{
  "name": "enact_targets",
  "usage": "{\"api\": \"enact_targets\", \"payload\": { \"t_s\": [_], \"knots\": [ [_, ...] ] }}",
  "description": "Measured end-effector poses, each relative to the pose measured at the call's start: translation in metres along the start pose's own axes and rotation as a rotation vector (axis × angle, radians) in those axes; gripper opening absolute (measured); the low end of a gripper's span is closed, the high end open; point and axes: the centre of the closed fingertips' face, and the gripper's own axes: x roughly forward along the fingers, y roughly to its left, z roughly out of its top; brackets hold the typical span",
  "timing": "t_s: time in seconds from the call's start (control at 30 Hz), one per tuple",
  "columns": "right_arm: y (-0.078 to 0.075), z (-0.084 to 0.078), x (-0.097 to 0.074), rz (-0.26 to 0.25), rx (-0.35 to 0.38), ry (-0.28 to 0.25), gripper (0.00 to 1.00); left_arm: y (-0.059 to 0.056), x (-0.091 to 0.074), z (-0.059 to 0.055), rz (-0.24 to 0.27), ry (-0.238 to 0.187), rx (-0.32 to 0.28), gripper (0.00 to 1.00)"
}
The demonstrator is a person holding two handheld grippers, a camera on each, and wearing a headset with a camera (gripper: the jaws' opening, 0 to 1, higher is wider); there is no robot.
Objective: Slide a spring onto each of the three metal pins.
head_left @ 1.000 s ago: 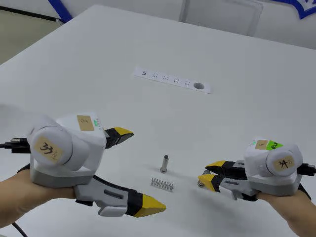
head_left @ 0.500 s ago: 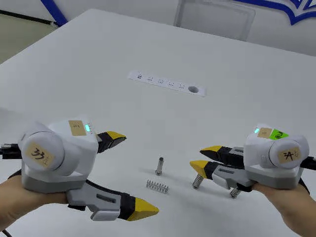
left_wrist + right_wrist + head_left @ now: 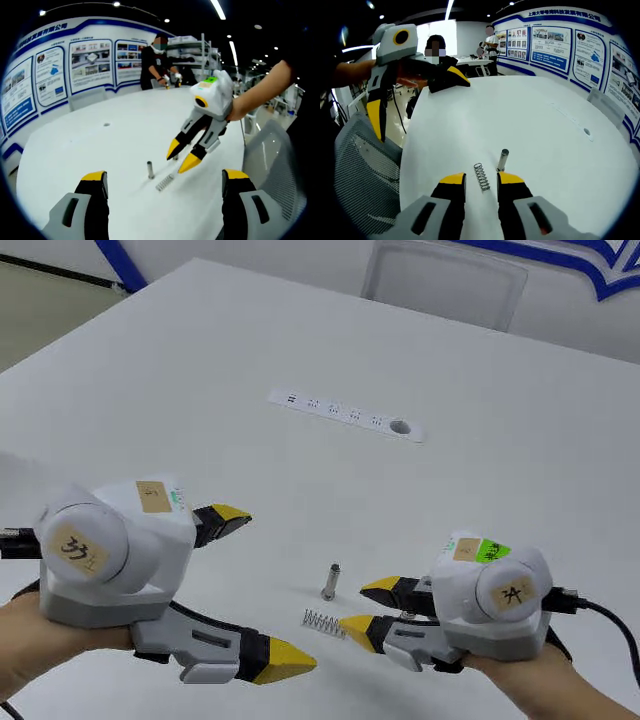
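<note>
Movement had brought the white-and-yellow right gripper [image 3: 366, 605], jaws slightly parted, to the coiled steel spring [image 3: 322, 622] just ahead of its tips beside the upright metal pin [image 3: 331, 582], readying a pickup; the left gripper [image 3: 262, 586] hung wide open.

handwritten "33" label [image 3: 75, 548], on left hand-held gripper [image 3: 272, 586]

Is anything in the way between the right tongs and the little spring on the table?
No, nothing that I can see. The spring lies on the bare table, right at the tips of the open right tongs. The pin stands just beside the spring, not in the path.
</note>
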Motion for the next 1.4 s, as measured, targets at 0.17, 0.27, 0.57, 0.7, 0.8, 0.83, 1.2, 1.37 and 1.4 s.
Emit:
{"api": "enact_targets", "payload": {
  "t_s": [0.17,0.27,0.57,0.7,0.8,0.83,1.2,1.37,1.4],
  "knots": [
    [0.004,-0.010,0.014,0.011,-0.013,0.050,0.25,0.000,0.001,-0.005,-0.004,0.014,0.004,0.97],
    [0.000,-0.018,0.022,-0.017,0.000,0.092,0.25,0.003,0.001,-0.008,0.005,0.022,0.006,0.97],
    [-0.005,-0.037,0.039,-0.030,0.020,0.165,0.24,0.008,-0.002,-0.017,0.013,0.030,-0.022,0.96],
    [-0.006,-0.038,0.042,-0.011,0.050,0.162,0.22,0.010,-0.002,-0.022,0.016,0.044,-0.025,0.95],
    [-0.008,-0.039,0.041,-0.009,0.036,0.176,0.20,0.010,-0.002,-0.023,0.019,0.038,-0.036,0.95],
    [-0.008,-0.039,0.041,-0.004,0.034,0.176,0.19,0.011,-0.002,-0.023,0.020,0.038,-0.039,0.95],
    [-0.004,-0.042,0.041,-0.005,0.026,0.192,0.12,0.004,0.002,-0.023,0.003,0.043,-0.030,0.93],
    [0.001,-0.040,0.042,-0.007,-0.023,0.212,0.11,0.000,0.001,-0.023,-0.003,0.051,-0.003,0.90],
    [0.000,-0.040,0.042,-0.008,-0.022,0.213,0.10,-0.001,0.001,-0.023,-0.006,0.053,-0.001,0.89]
  ]
}}
